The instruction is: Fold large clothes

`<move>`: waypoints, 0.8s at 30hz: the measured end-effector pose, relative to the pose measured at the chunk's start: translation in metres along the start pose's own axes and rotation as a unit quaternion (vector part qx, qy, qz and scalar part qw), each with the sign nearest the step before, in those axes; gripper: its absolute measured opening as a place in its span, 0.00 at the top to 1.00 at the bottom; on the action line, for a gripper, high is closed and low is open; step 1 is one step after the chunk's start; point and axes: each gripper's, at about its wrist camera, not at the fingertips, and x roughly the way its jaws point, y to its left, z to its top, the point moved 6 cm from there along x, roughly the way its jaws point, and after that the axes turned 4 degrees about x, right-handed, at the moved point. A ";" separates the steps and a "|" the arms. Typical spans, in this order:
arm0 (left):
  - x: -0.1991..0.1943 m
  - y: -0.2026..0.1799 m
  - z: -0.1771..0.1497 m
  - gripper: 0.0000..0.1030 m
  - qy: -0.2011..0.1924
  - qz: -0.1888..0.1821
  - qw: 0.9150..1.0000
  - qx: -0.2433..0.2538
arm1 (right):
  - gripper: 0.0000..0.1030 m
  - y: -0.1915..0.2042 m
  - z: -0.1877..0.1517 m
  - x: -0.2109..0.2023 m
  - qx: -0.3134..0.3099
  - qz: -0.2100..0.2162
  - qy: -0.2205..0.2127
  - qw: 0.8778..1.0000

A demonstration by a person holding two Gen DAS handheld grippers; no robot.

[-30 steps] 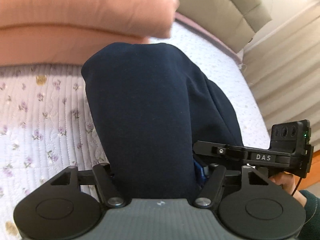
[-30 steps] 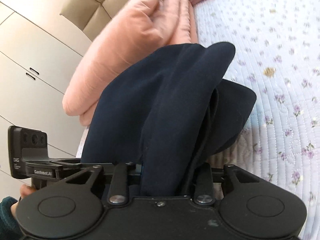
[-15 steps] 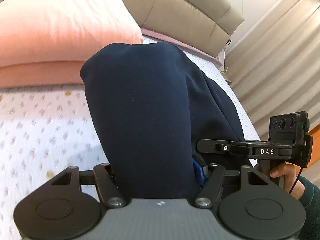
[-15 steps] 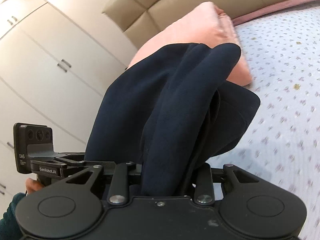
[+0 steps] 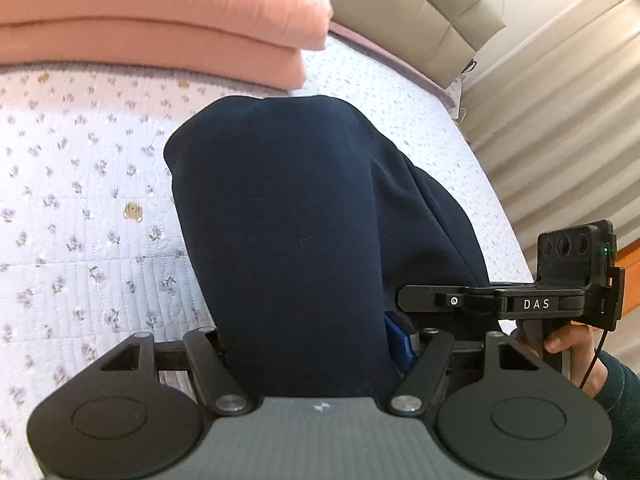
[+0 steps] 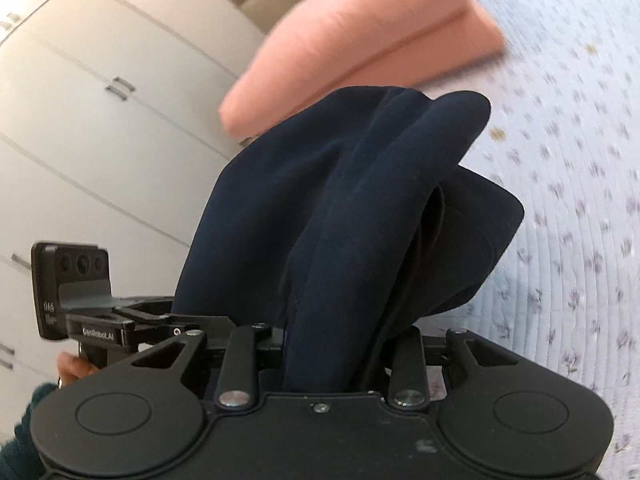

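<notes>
A thick folded bundle of navy garment [image 5: 296, 208] fills the middle of the left wrist view and hangs over the quilt. My left gripper [image 5: 308, 360] is shut on its near end, and the cloth hides the fingertips. The same navy garment [image 6: 352, 208] bulges in several folds out of my right gripper [image 6: 332, 364], which is shut on it too. Each gripper shows in the other's view: the right gripper body [image 5: 520, 304] is held by a hand [image 5: 568, 340], and the left gripper body [image 6: 100, 328] is also held by a hand [image 6: 72, 372].
A white quilt with small purple flowers [image 5: 80, 200] covers the bed below. A folded pink blanket [image 5: 160, 20] lies at the head end by the beige padded headboard [image 5: 420, 12]. Beige curtains [image 5: 560, 100] hang at the right; white wardrobe doors [image 6: 80, 120] stand left of the bed.
Both grippers have travelled together over the bed with the navy garment still clamped. The pink blanket and headboard have shifted in both views. The bundle's shape is unchanged.
</notes>
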 end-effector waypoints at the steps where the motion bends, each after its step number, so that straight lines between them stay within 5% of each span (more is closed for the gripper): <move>1: 0.010 0.008 0.000 0.33 0.000 -0.004 1.000 -0.006 | 0.61 -0.008 0.001 0.007 0.002 -0.004 -0.001 1.000; 6: 0.054 0.051 -0.015 0.22 0.022 0.017 0.999 -0.022 | 0.57 -0.064 0.004 0.050 0.005 -0.062 0.014 0.998; 8: 0.056 0.059 -0.030 0.19 0.023 -0.001 1.000 -0.007 | 0.29 -0.087 -0.001 0.053 0.007 -0.060 0.005 0.998; 12: 0.059 0.054 -0.072 0.01 0.062 -0.022 0.997 0.028 | 0.31 -0.110 -0.008 0.039 0.004 -0.028 -0.010 1.000; 18: 0.056 0.044 -0.092 0.00 0.049 0.013 0.998 0.047 | 0.27 -0.108 -0.007 0.041 -0.020 -0.051 -0.009 0.998; 24: 0.047 0.022 -0.103 0.00 0.054 0.075 0.993 0.076 | 0.08 -0.102 -0.019 0.029 -0.034 -0.115 -0.017 0.993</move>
